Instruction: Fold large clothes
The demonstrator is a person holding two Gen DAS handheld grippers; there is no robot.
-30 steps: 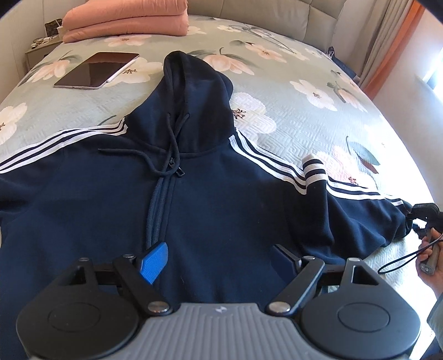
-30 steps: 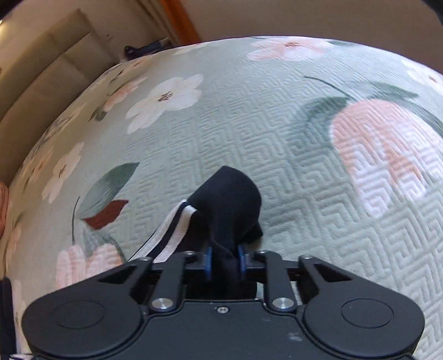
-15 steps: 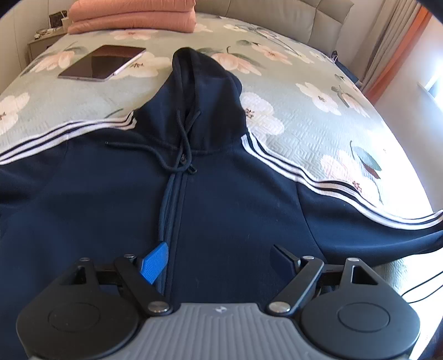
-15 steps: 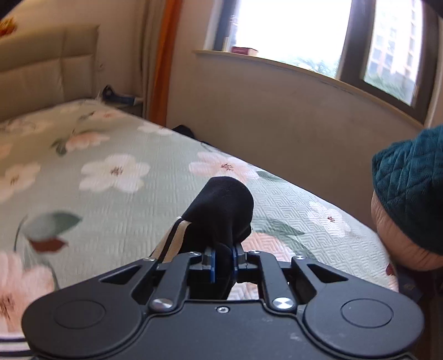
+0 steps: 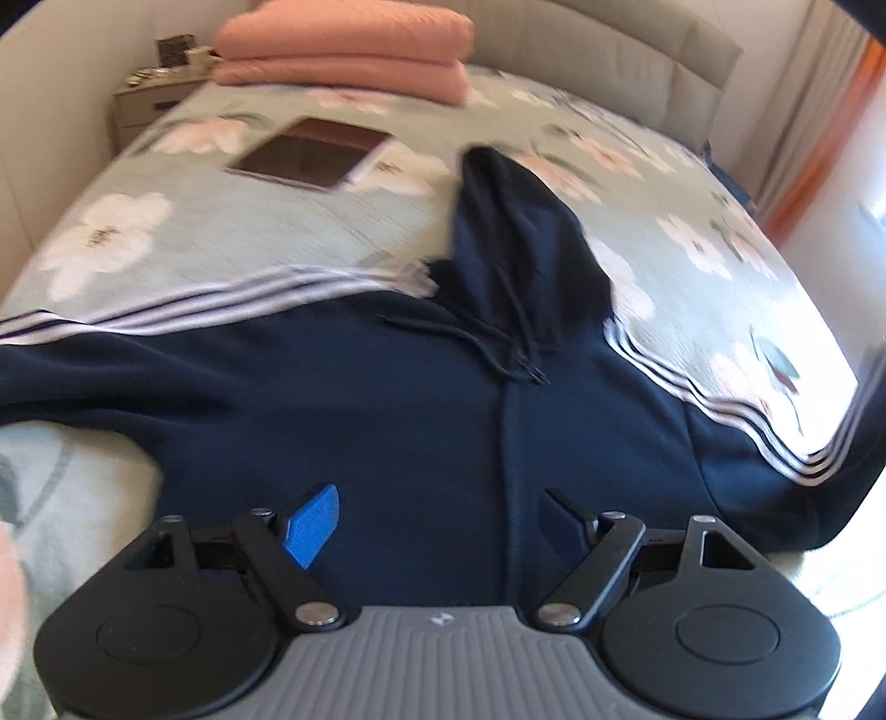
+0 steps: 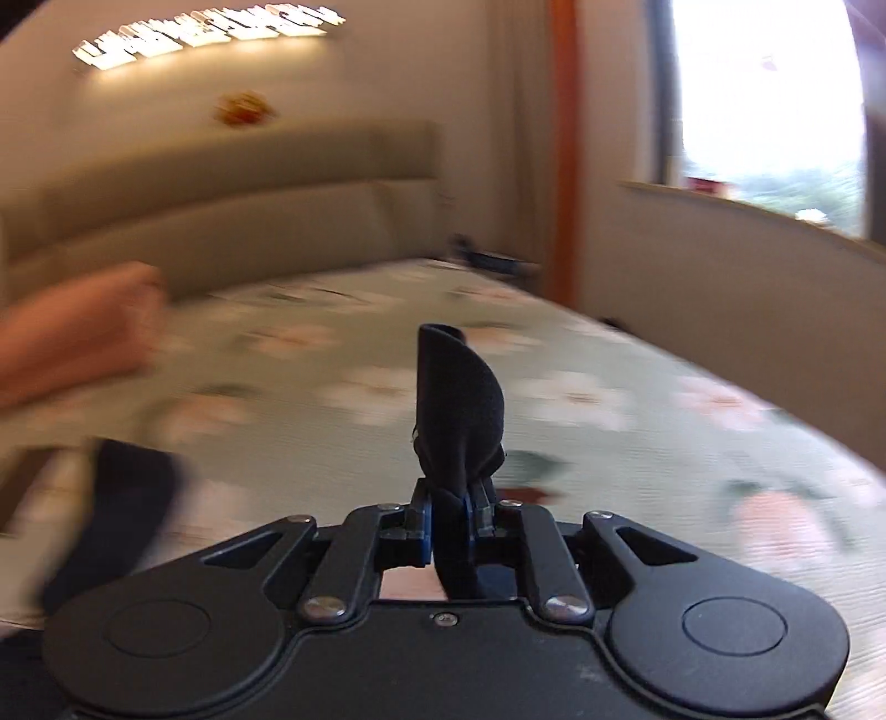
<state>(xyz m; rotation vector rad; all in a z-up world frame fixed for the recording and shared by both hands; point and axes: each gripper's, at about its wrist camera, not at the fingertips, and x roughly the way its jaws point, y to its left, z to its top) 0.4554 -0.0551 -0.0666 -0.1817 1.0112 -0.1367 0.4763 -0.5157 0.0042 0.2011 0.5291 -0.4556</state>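
From my left camera I see the navy hoodie [image 5: 421, 421] spread face-up across the floral bedspread [image 5: 183, 260], hood pointing toward twelve o'clock and the zip line running down toward six. White stripes trace both shoulders; the sleeve at three o'clock lifts off the bed and climbs out of the frame's edge. My left gripper [image 5: 437, 515] hangs over the lower chest of the garment with its jaws spread wide and nothing between them — the blue pad [image 5: 310, 531] sits clear of the cloth as far as I can tell. A dark tablet [image 5: 315, 152] lies at eleven o'clock from the hood, and folded pink blankets [image 5: 349, 50] are stacked beyond it against the headboard [image 5: 609, 61].

On the right camera, my right gripper [image 6: 447, 526] is clamped tight on a dark cuff [image 6: 457, 404], which stands up between the pads toward twelve o'clock. The background is smeared — bedspread, headboard, a bright window [image 6: 769, 105] at two o'clock.
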